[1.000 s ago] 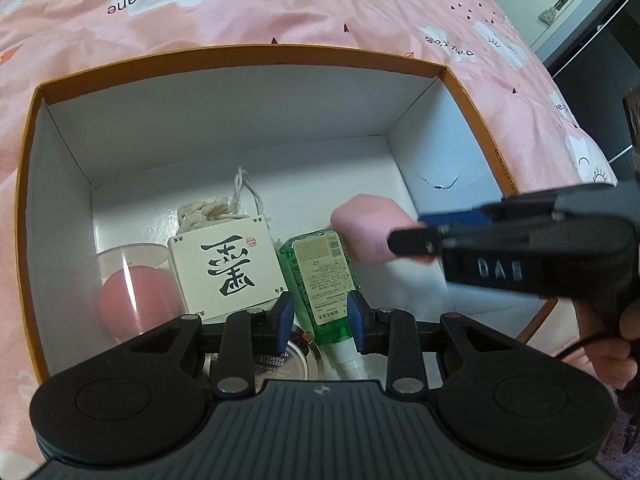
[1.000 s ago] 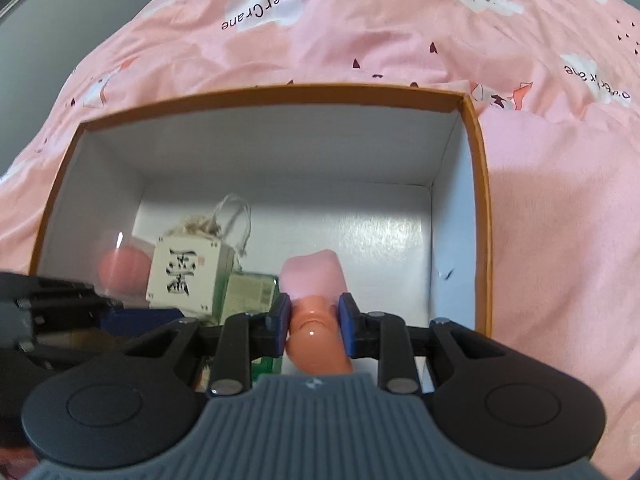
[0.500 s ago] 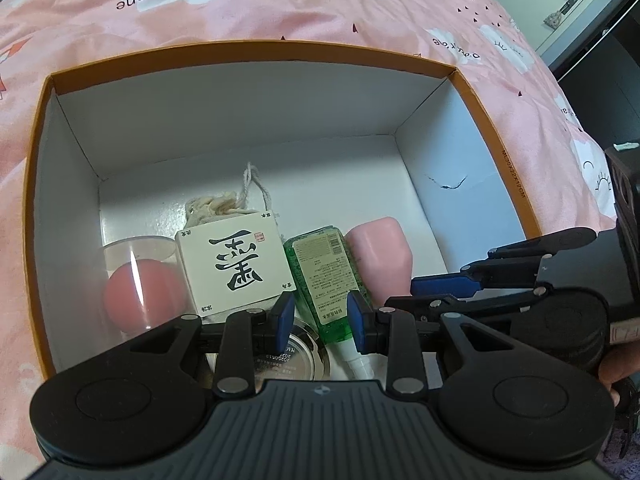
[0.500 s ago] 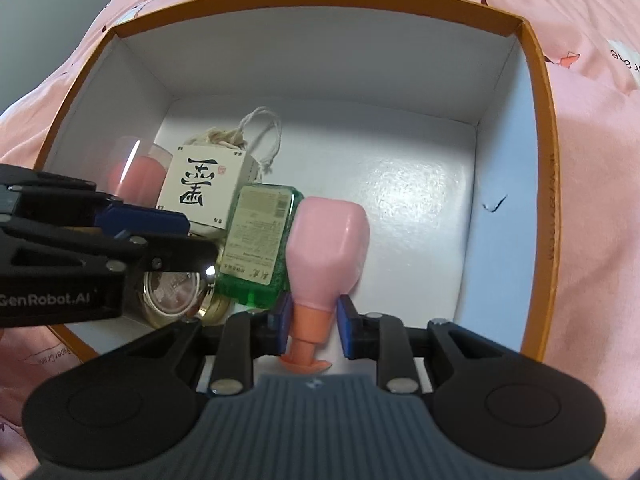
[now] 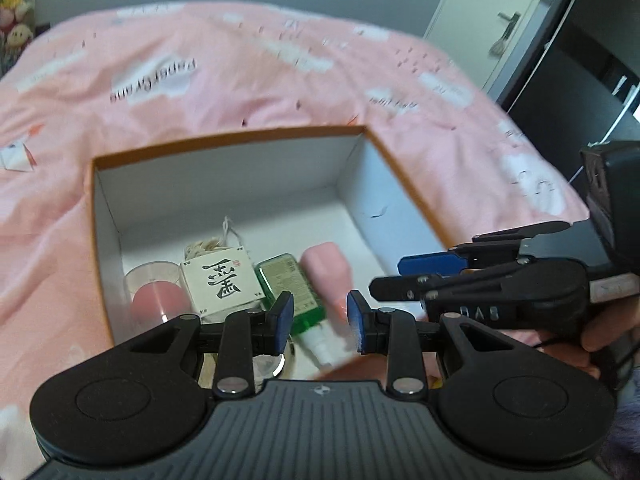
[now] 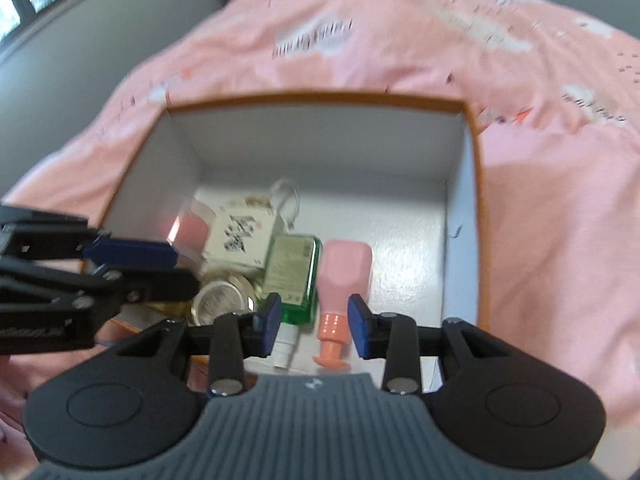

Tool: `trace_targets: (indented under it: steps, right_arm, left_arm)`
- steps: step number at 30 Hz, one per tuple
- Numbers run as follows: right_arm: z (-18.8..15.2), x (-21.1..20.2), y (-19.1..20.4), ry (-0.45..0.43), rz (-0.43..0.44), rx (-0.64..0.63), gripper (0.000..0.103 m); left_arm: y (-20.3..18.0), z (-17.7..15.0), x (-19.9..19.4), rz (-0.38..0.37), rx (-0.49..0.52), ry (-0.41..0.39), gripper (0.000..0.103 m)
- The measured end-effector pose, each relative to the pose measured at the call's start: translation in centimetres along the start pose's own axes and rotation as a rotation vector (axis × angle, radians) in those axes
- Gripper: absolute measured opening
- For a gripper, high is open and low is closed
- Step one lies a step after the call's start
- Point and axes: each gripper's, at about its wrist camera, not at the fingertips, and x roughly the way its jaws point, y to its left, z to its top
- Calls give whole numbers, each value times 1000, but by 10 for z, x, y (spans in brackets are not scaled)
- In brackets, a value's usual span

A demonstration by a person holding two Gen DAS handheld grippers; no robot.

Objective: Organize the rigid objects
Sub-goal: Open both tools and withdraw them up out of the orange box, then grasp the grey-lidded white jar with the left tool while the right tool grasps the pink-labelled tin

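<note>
An orange-rimmed white box [image 5: 224,140] [image 6: 320,98] sits on a pink bed. Inside lie a pink bottle [image 6: 344,270] [image 5: 326,270], a green sanitizer bottle [image 6: 290,274] [image 5: 290,286], a white box with black calligraphy [image 5: 222,284] [image 6: 240,236], a clear cup holding a pink ball [image 5: 154,292] [image 6: 188,226] and a round metal tin [image 6: 218,300]. My right gripper [image 6: 314,322] is open and empty, above the pink bottle's neck. My left gripper [image 5: 320,316] is open and empty, above the box's near edge. Each gripper shows in the other's view.
The pink bedspread [image 5: 240,72] with white cloud prints surrounds the box. A white door [image 5: 500,20] and dark furniture stand at the right. A grey wall [image 6: 100,28] and a window are at the far left. The box's right half has bare floor [image 6: 404,248].
My right gripper has let go of the pink bottle, which now lies in the box beside the green bottle. Both grippers have lifted and drawn back from the box.
</note>
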Motion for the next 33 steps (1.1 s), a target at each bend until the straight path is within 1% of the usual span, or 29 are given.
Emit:
trace_targets:
  steps: [2,4,6,7,10,14,16,19,22,27,30,33]
  right_arm:
    - [-10,-16,2,-52,6,28,36]
    - [-21,-29,4,-92,18,53,36]
    - [-34,-40,7,-116,26,79,37]
    - [-40,-42,8,-114,31,91,37]
    - [-59,-40,10,-72,48,113,37]
    - [-87,-26,14,26,63,152,39]
    - [-99,-17,14,72,64,182,40]
    - [-112,-7,16,134,58,203,44]
    - [-126,1,20,198,48,206,44]
    - [-140,15,12,265,80,279,44]
    - [-142,17,9,270,93,303,44]
    - [-144,19,7,278,99,313,45]
  left_arm:
    - [-5,-9,-15,1,6,-22,36]
    - [-8,-22,-25,3,-3,-27,36]
    - [-8,-35,-29,1,-26,-17,36]
    - [-9,-43,-30,-8,-31,-10,36]
    - [-8,-67,-28,-29,-45,27,36]
    - [-6,-94,-14,3,-66,103,37]
    - [-8,-105,-8,19,-39,142,51]
    - [-10,-115,-2,35,-29,164,59]
    - [-11,-122,5,25,-38,178,66]
    - [-12,-131,21,-2,-44,180,67]
    - [-12,-134,29,2,-48,190,67]
    - [-16,-134,34,15,-26,191,66]
